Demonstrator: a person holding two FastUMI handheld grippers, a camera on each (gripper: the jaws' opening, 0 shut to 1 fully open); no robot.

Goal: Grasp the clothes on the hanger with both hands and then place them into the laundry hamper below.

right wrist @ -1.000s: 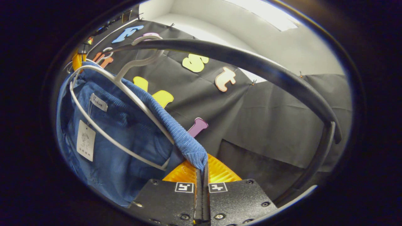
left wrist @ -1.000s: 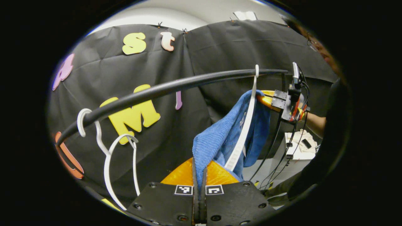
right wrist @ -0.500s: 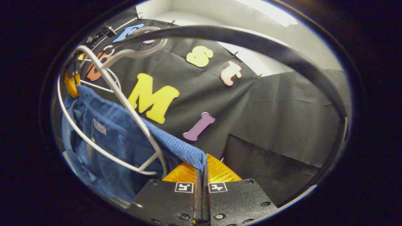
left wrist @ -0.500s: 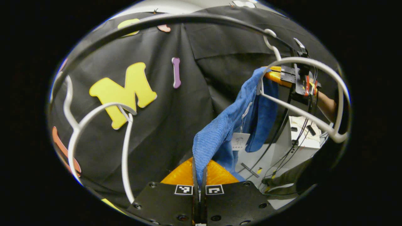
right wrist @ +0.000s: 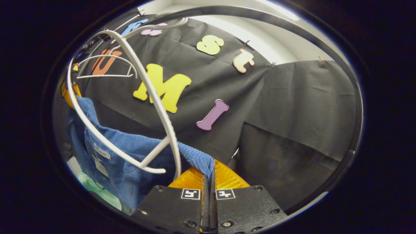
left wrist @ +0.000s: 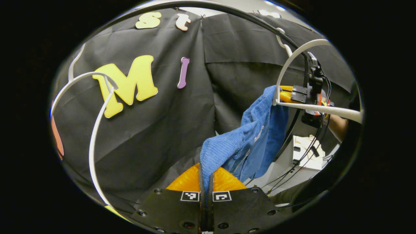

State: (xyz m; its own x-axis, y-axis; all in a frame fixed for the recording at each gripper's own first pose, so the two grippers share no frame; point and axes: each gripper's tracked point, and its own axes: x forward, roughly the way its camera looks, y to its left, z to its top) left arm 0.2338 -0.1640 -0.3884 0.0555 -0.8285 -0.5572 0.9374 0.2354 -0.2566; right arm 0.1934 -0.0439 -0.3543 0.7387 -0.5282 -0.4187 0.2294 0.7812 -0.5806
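Observation:
A blue ribbed garment (left wrist: 247,143) hangs stretched between the two grippers, below its white hanger (left wrist: 292,61). My left gripper (left wrist: 206,182) is shut on one corner of it. My right gripper (right wrist: 209,182) is shut on the opposite corner of the garment (right wrist: 130,156). In the left gripper view the right gripper (left wrist: 286,96) shows farther off, pinching the cloth's far end beside the hanger's lower bar. In the right gripper view the white hanger (right wrist: 152,107) swings free in front of the cloth, and the left gripper (right wrist: 69,94) shows at the far left.
The black clothes rail (left wrist: 227,9) arcs overhead, with a second bare white hanger (left wrist: 94,123) on it at the left. A pale green rim (right wrist: 100,191) peeks out below the garment. A white stand with cables (left wrist: 305,156) sits at the right, near a person's forearm (left wrist: 338,125).
Both grippers have moved down with the garment; it has slid off the white hanger, which now swings bare above. The rail sits higher in both views.

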